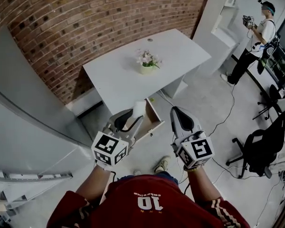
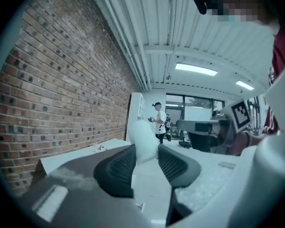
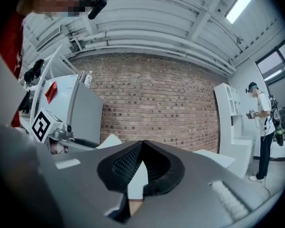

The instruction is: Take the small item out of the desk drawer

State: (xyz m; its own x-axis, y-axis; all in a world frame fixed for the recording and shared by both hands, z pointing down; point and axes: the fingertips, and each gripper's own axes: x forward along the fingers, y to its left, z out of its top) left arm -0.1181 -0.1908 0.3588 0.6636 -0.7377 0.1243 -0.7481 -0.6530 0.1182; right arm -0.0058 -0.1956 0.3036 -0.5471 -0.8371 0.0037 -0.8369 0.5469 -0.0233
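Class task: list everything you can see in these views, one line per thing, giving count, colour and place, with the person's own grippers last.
desk: one, white, against the wall
brick wall: one, red-brown, behind the desk
flower pot: one, pale, white flowers, on the desk
drawer: one, tan inside, open under the desk
small item: one, white, between the left gripper's jaws
cabinet: one, grey, head view's left
shelf unit: one, white, far corner
office chair: one, black, head view's right
other person: one, white top, by the shelf unit
left gripper: one, grey, black pads, shut on the small item
right gripper: one, grey, black pads, shut, empty
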